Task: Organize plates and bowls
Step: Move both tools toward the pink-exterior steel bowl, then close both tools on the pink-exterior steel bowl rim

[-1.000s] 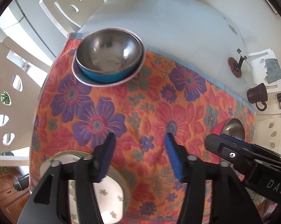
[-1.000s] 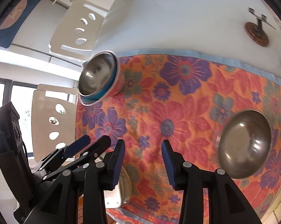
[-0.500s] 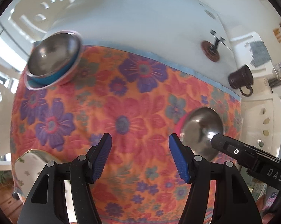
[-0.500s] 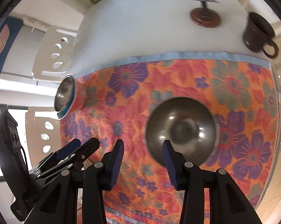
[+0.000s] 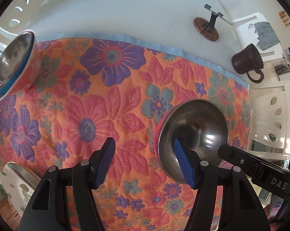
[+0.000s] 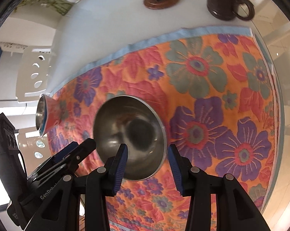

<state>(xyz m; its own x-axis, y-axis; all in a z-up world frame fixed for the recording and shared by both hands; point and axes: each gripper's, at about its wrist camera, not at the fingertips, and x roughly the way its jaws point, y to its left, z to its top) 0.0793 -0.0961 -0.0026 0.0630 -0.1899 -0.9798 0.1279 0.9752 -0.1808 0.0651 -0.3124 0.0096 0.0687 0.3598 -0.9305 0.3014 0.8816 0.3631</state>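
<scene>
Both grippers open, nothing held. Right gripper (image 6: pixel 147 165) straddles steel bowl (image 6: pixel 129 142) rim; left gripper (image 5: pixel 145 161) view alone shows floral plate (image 5: pixel 18 184) bottom-left.

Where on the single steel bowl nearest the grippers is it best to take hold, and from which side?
Probably its thin rim, from above. The steel bowl sits upright and open on the floral cloth, so one finger can go inside the wall and one outside. The right gripper already straddles the near rim, jaws open.
</scene>
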